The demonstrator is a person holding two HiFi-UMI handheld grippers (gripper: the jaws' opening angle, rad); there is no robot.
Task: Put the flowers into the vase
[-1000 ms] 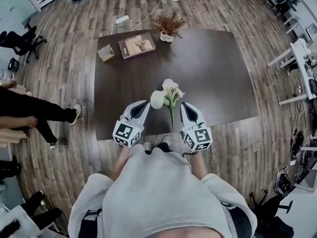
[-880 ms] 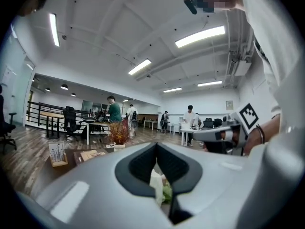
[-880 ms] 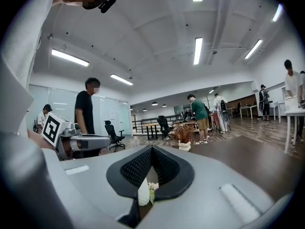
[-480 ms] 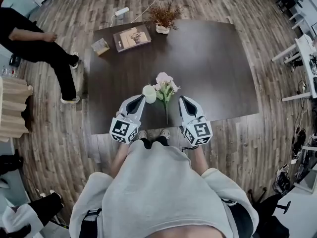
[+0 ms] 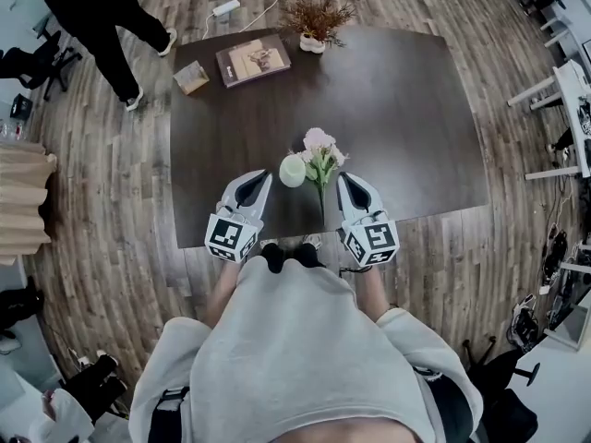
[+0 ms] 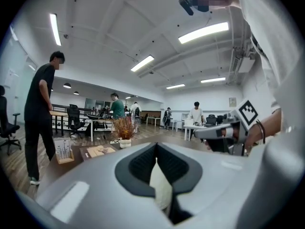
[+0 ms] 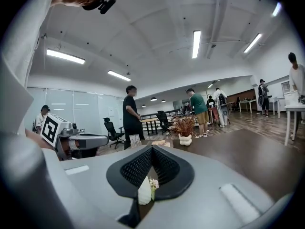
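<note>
A small white vase (image 5: 293, 170) stands upright on the dark table (image 5: 416, 127), near its front edge. Just right of it lies a bunch of pale pink and white flowers (image 5: 320, 148), green stem pointing toward me. My left gripper (image 5: 263, 176) sits left of the vase with its jaws shut and empty. My right gripper (image 5: 344, 178) sits right of the flower stem, also shut and empty. In the left gripper view the vase (image 6: 161, 187) shows below the closed jaws (image 6: 156, 148). The right gripper view shows the vase (image 7: 144, 191) and the flowers (image 7: 153, 183) under its closed jaws (image 7: 151, 150).
At the table's far edge stand a dried plant in a white pot (image 5: 317, 21), a flat book (image 5: 252, 60) and a small card stand (image 5: 192, 77). A person in black (image 5: 102, 12) stands on the floor at the far left. White desks (image 5: 563, 90) line the right side.
The person in black has walked from the left side toward the table's far left corner. Both grippers stay beside the vase and flowers, which have not moved on the table.
</note>
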